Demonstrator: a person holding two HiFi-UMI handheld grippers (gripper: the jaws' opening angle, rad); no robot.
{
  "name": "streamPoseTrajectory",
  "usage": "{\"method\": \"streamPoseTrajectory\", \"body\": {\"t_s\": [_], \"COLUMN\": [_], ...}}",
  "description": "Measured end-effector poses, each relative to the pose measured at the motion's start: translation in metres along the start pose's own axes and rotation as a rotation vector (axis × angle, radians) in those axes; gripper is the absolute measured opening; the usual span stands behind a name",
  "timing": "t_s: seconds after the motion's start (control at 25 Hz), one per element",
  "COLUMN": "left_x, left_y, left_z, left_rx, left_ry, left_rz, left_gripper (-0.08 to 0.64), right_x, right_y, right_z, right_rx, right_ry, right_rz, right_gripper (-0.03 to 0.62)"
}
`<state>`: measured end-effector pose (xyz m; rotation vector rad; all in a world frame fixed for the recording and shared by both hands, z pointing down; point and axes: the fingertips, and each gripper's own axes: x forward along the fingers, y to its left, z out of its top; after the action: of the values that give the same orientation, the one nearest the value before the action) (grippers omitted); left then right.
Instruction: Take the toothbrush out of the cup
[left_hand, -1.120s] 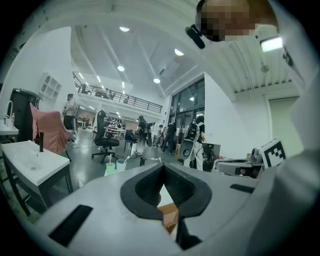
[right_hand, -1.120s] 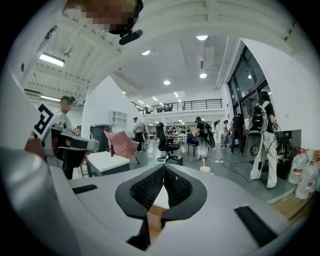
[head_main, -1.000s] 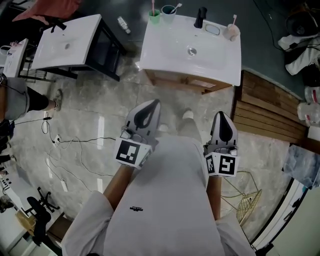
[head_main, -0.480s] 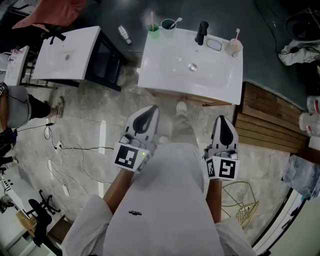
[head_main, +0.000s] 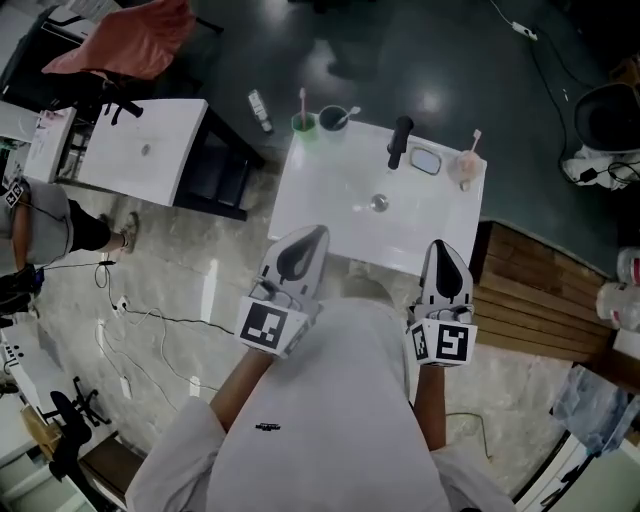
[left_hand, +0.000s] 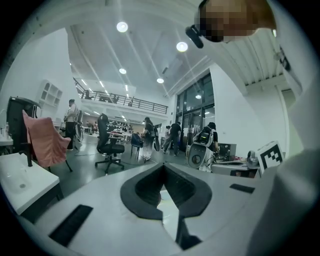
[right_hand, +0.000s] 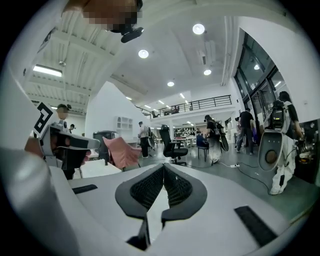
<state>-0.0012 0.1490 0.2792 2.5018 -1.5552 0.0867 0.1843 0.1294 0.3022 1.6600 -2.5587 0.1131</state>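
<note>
Left gripper (head_main: 316, 233) and right gripper (head_main: 443, 246) came nearer the worktop (head_main: 330, 200) | both jaws pressed together, empty | I saw toothbrush (head_main: 303, 100) upright in green cup (head_main: 303, 124), ahead of left gripper, well apart.

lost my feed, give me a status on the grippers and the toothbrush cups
Left gripper and right gripper both shut, empty, near sink front edge. Toothbrushes in green cup, dark cup, pink cup. Nothing blocking the cups.
</note>
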Motion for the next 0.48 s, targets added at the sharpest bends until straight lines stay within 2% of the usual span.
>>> {"method": "streamPoseTrajectory", "body": {"t_s": [0.24,0.4,0.48], "left_x": [0.049,0.058,0.062], "left_y": [0.018,0.018,0.020], "left_z": [0.010,0.009,0.008], "left_rx": [-0.034,-0.057,-0.061], "left_ry": [-0.031,-0.018,-0.009], "left_rz": [0.112,0.145,0.155], "left_gripper": [0.000,0.000,0.000], "right_x": [0.060,0.079,0.087], "right_y": [-0.023,-0.023,-0.022], "right_z": [0.005,0.004,0.006], "right_rx": [0.008,-0.084,-0.100], "right_ry": [-0.015,0.005,0.008], "right_rz": [0.118,0.192,0.210], "right_gripper": [0.000,0.000,0.000]}}
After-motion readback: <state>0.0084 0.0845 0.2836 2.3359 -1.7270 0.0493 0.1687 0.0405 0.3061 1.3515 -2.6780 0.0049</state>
